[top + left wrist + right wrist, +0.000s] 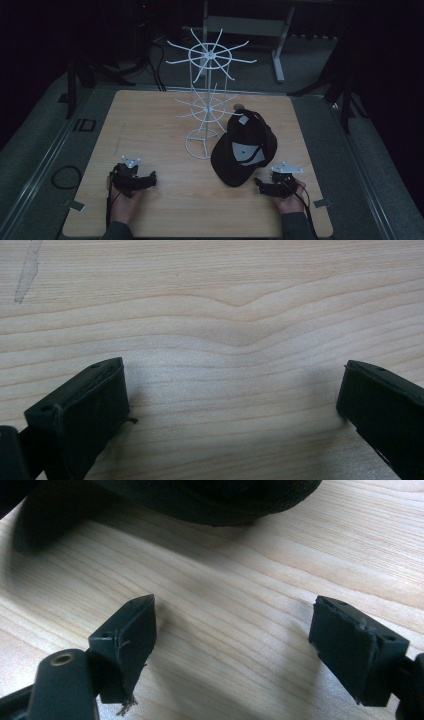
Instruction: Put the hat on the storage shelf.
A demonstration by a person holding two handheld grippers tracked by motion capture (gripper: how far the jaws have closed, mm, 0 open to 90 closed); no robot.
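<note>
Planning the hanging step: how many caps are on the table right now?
1. The cap lies on the table right of the rack, just ahead of the right gripper. None looks hidden.

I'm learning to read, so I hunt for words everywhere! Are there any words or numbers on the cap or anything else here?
No words or numbers can be read here.
Black cap: two pale patches, too small and dim to tell if they carry print.
White wire rack: no label.
Wooden table: bare wood grain, no writing.

The high view looks forward and down over the whole light wooden table (165,150). Each gripper view faces its bare boards from close range.
</note>
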